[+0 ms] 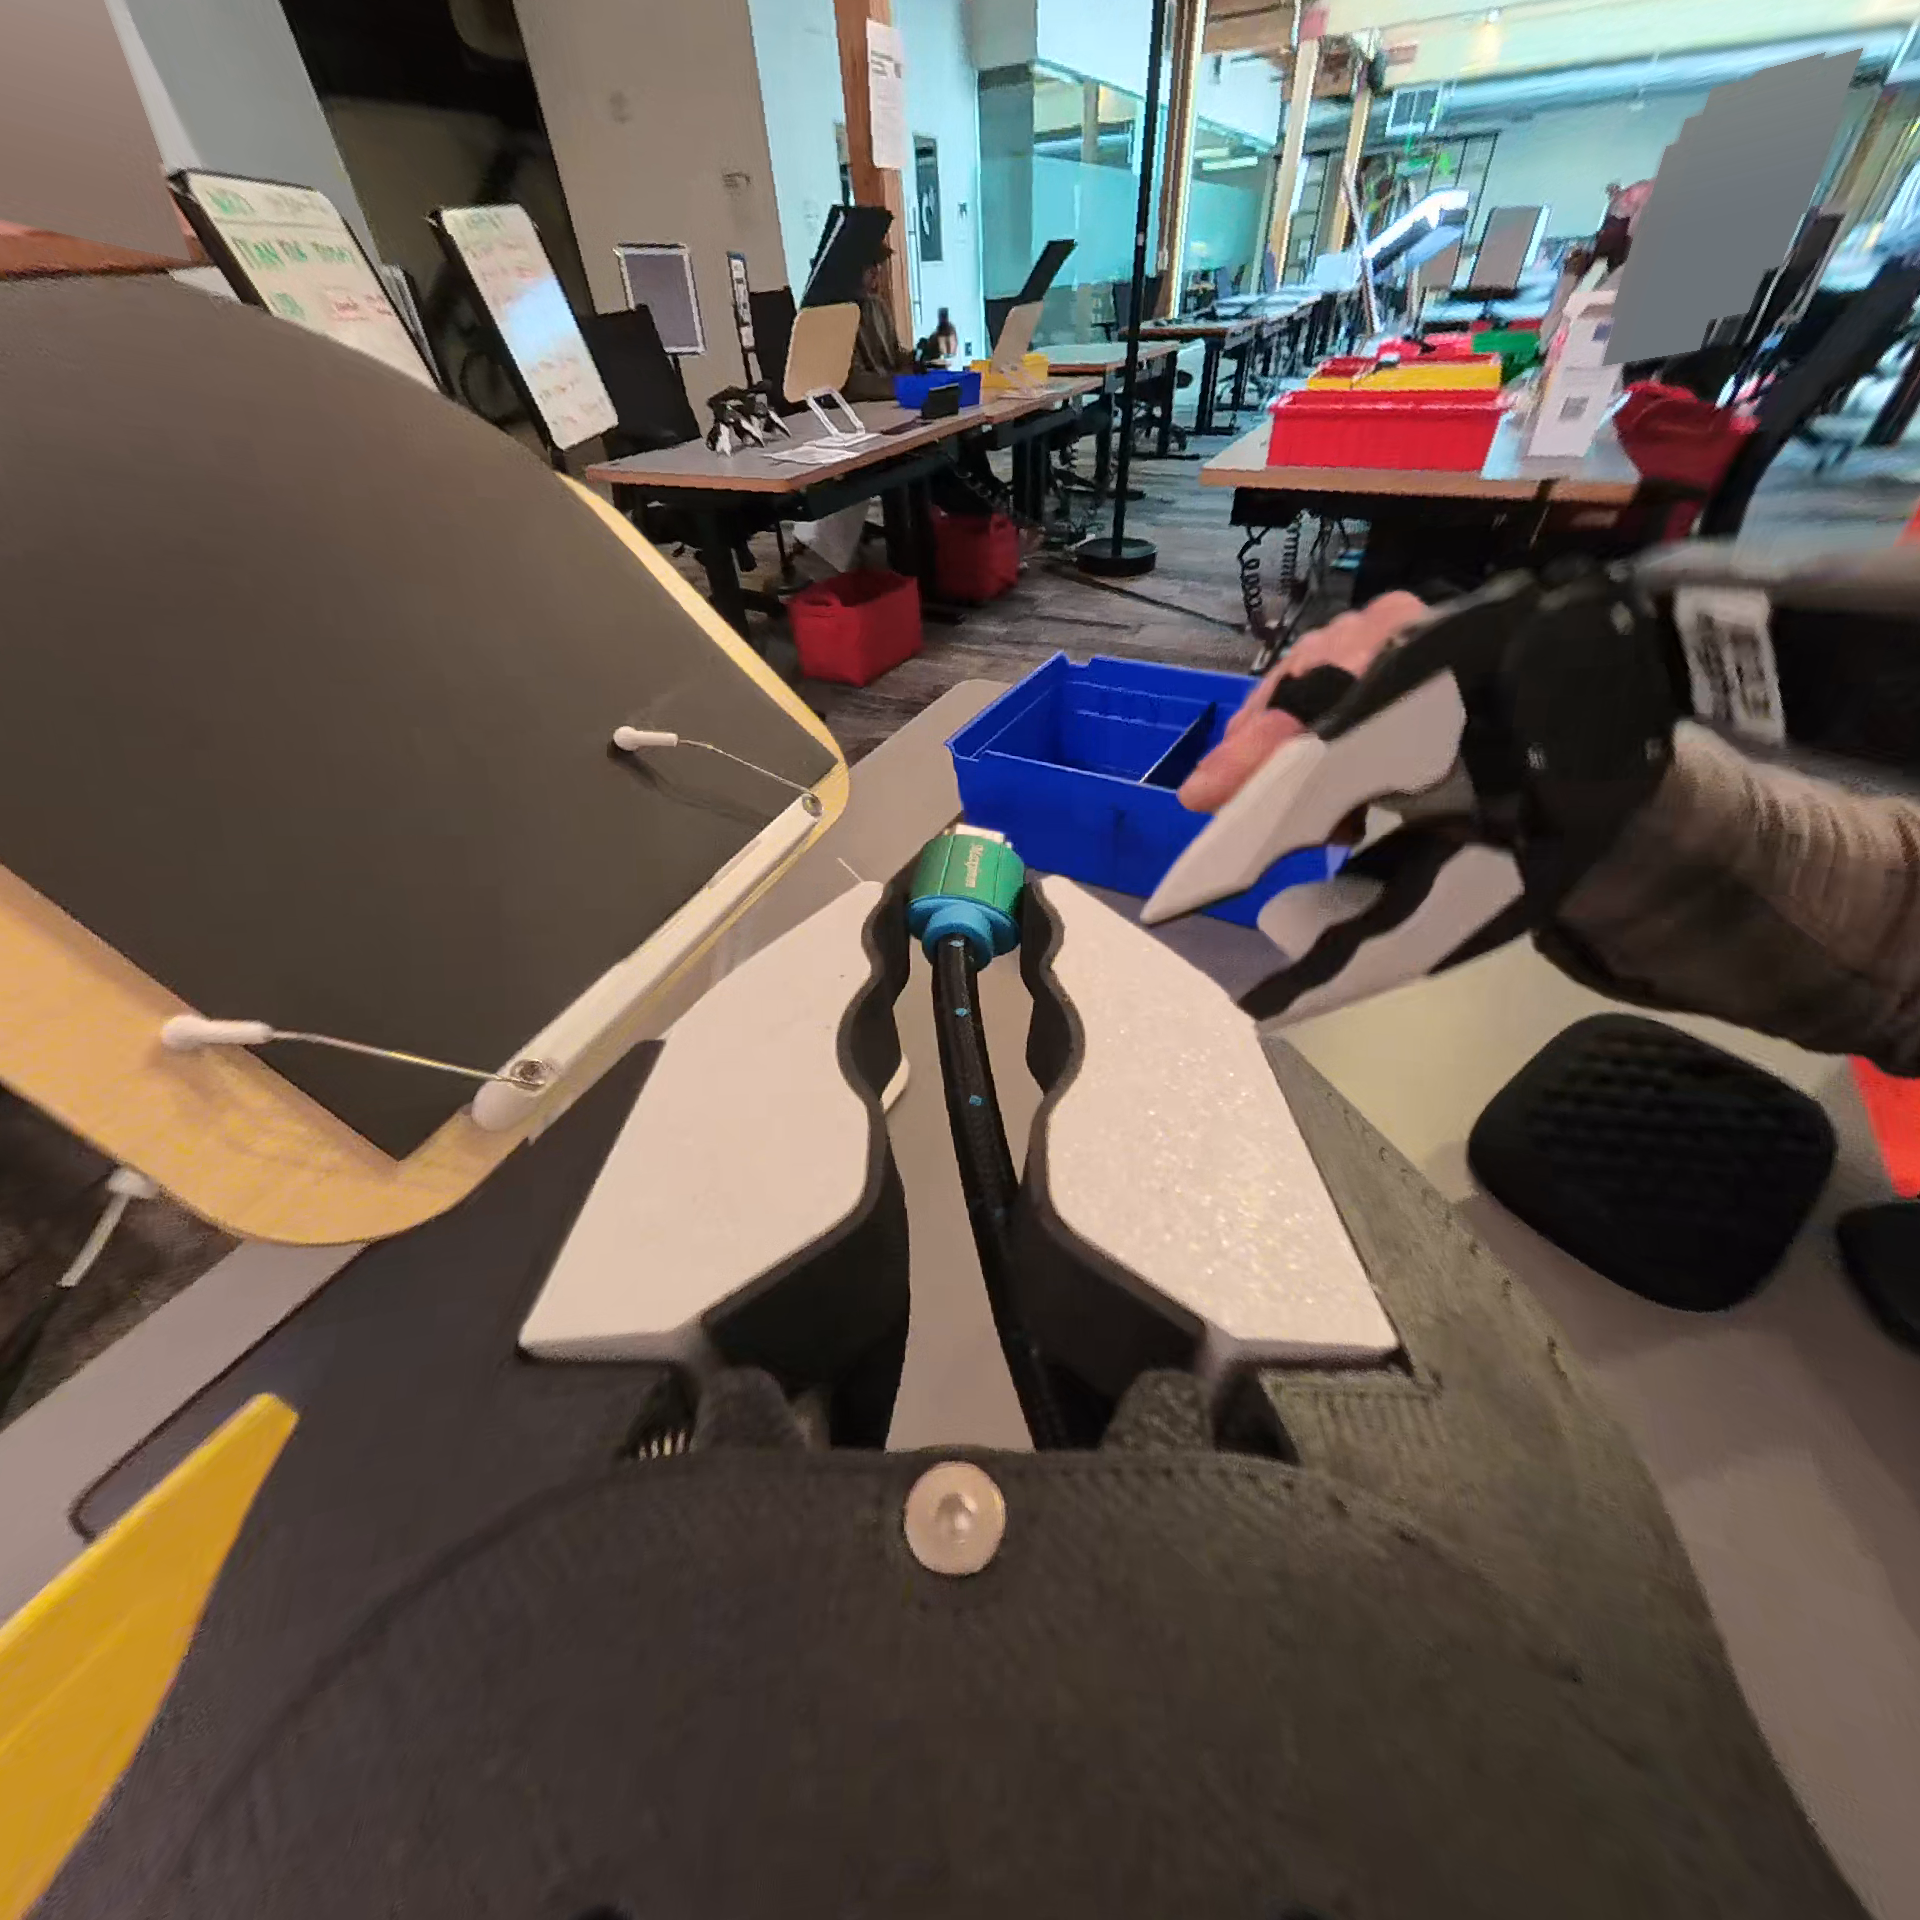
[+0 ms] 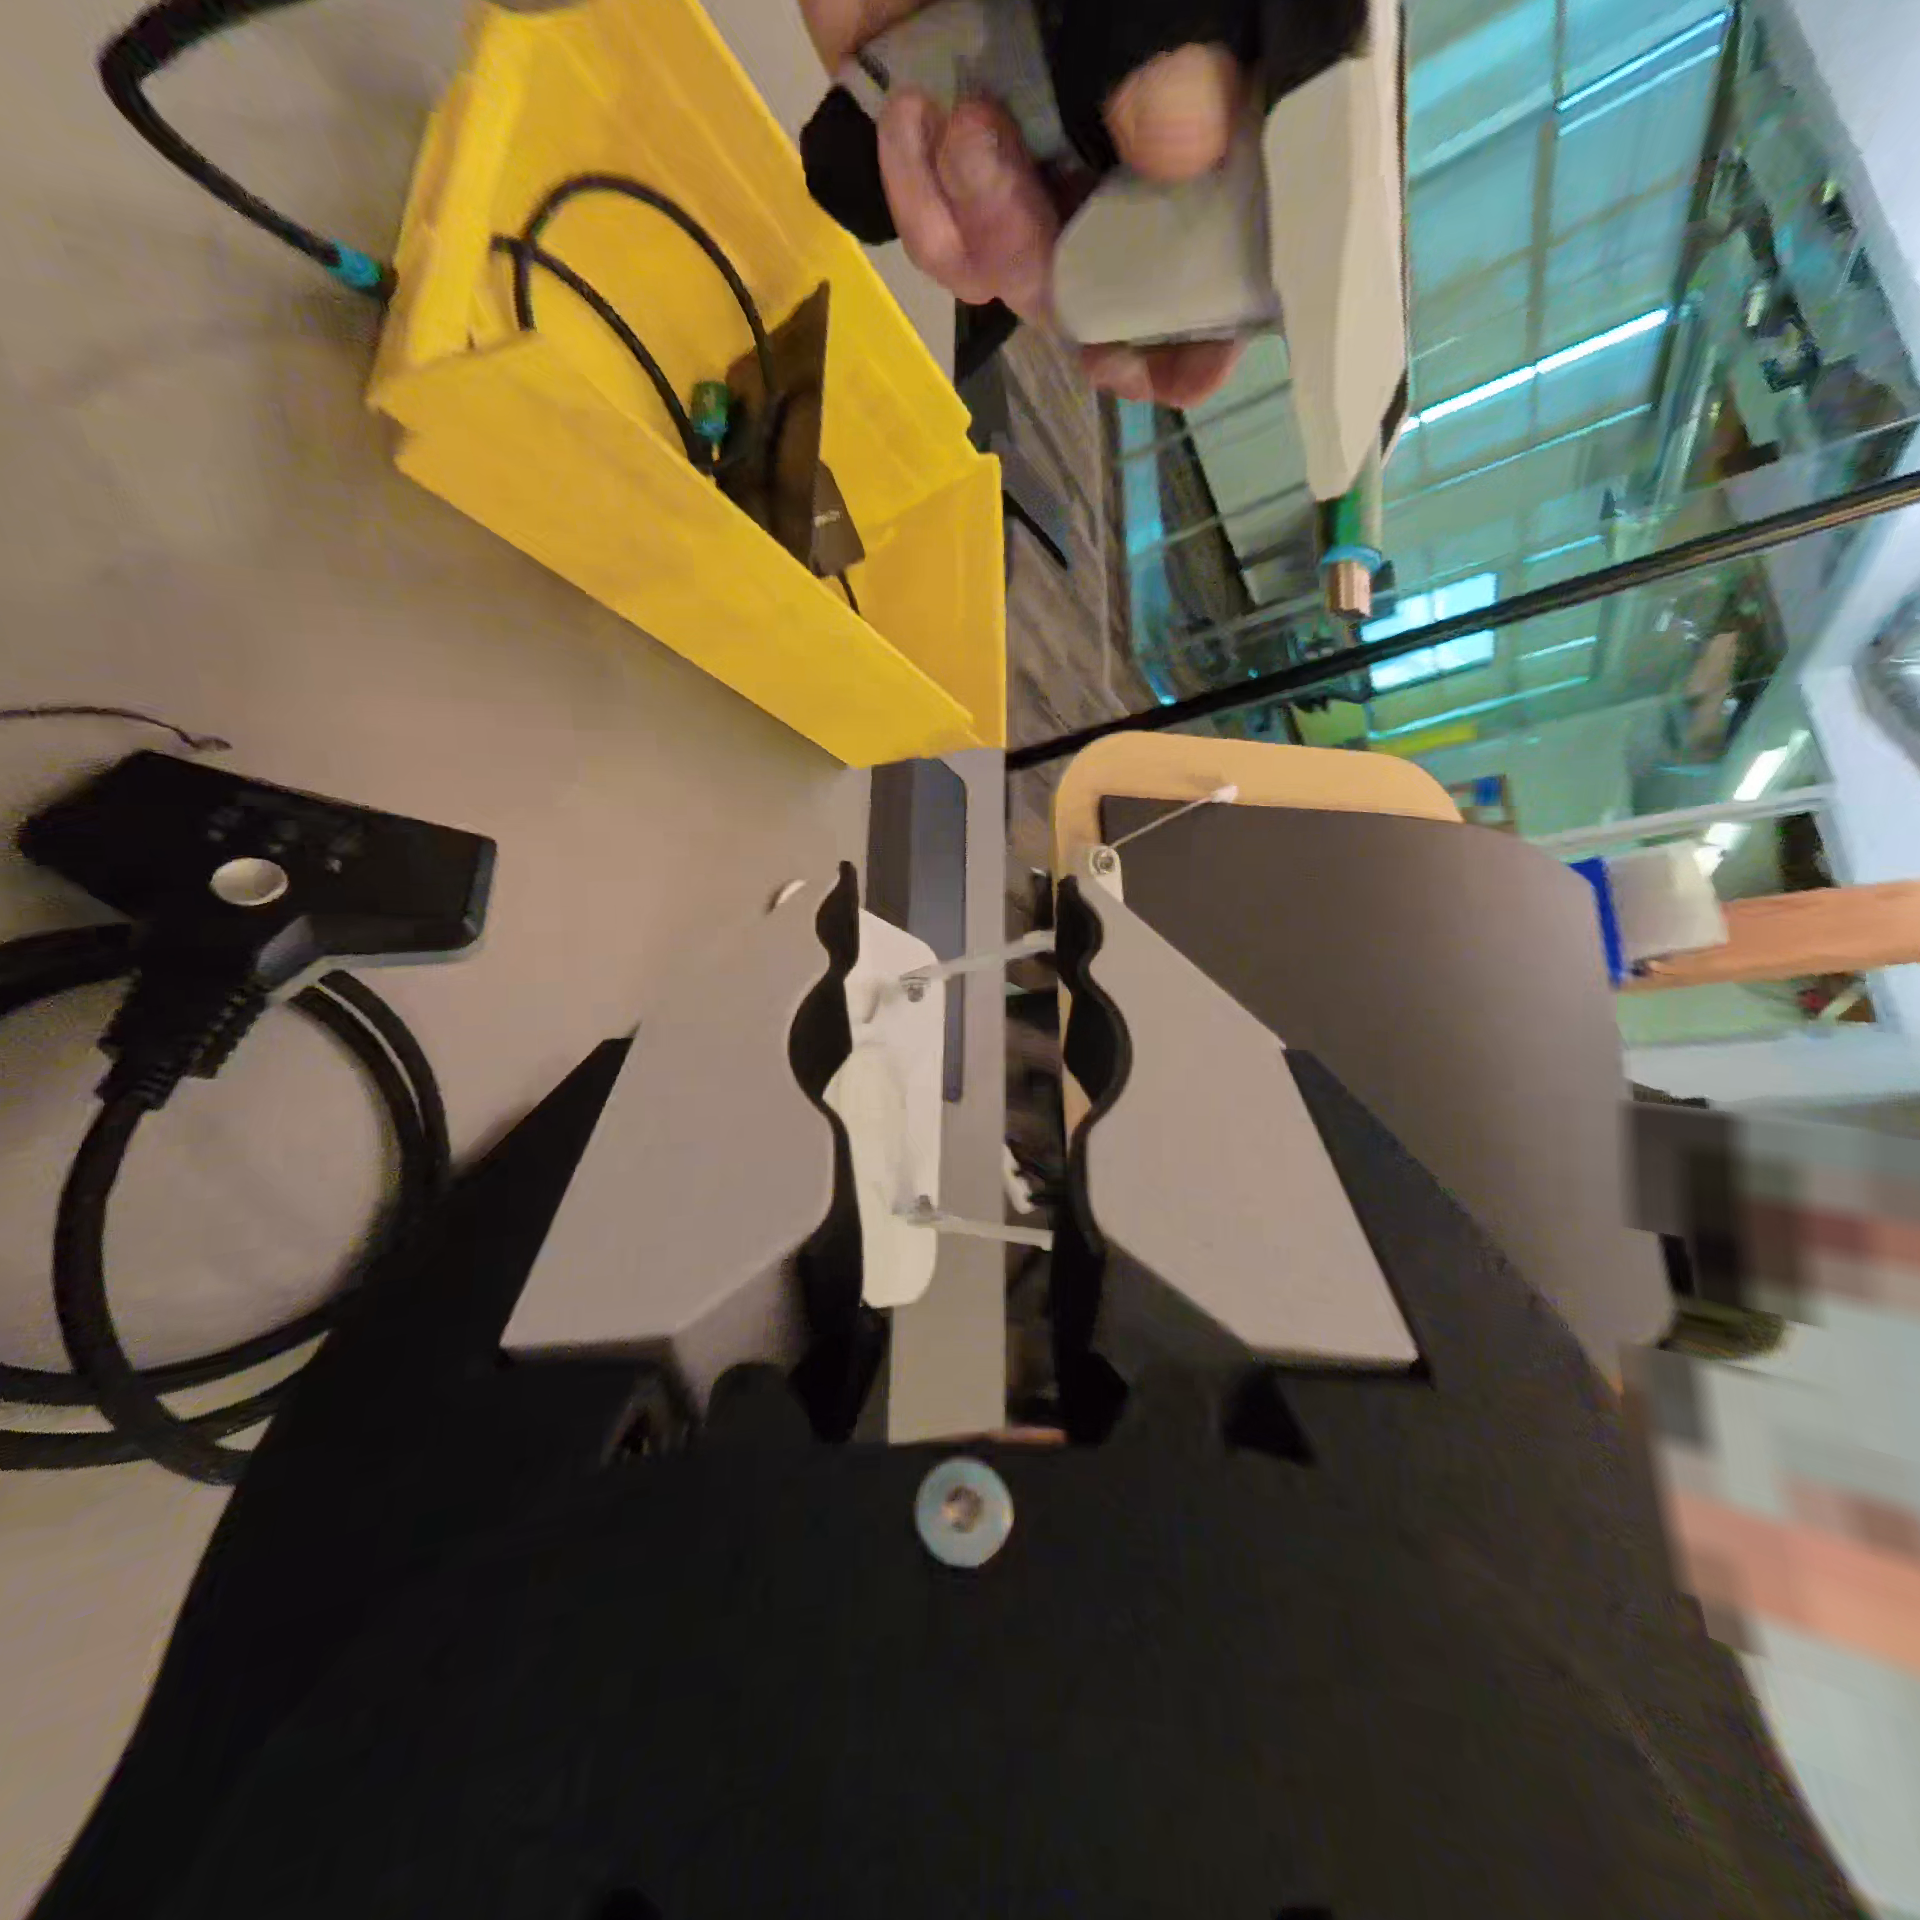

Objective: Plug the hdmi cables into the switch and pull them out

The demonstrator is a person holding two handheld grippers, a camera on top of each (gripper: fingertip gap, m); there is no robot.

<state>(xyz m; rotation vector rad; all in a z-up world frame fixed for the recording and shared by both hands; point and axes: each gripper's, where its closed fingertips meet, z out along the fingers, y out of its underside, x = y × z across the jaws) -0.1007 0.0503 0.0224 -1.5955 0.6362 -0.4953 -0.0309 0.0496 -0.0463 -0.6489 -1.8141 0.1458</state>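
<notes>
A: In the left wrist view, the left gripper (image 1: 956,914) pinches a black braided HDMI cable (image 1: 971,1101) between its grey fingers (image 1: 1174,1143), closed just behind the green and blue plug (image 1: 961,883), whose metal tip points toward 12 o'clock, clear of the fingertips. A blue bin (image 1: 1049,795) sits on the grey table (image 1: 1610,1403) at about 1 o'clock from the plug.

B: And the right gripper (image 1: 1226,925)?

A: It enters from 3 o'clock, held in a gloved hand (image 1: 1558,748), its pale fingers aimed toward the blue bin. From its own camera, the right gripper's jaws stand apart with nothing between them (only the table edge and a white bracket (image 2: 894,1122) show in the gap).

B: Where is the switch?

A: In the right wrist view, the black switch (image 2: 260,862) lies flat on the table at 9 o'clock, one thick black cable (image 2: 125,1195) plugged into it and coiled beside it. A yellow bin (image 2: 675,499) at 11 o'clock holds another cable with a green plug (image 2: 712,405). At 1 o'clock the left gripper (image 2: 1345,540) shows again, the plug jutting from its tip.
</notes>
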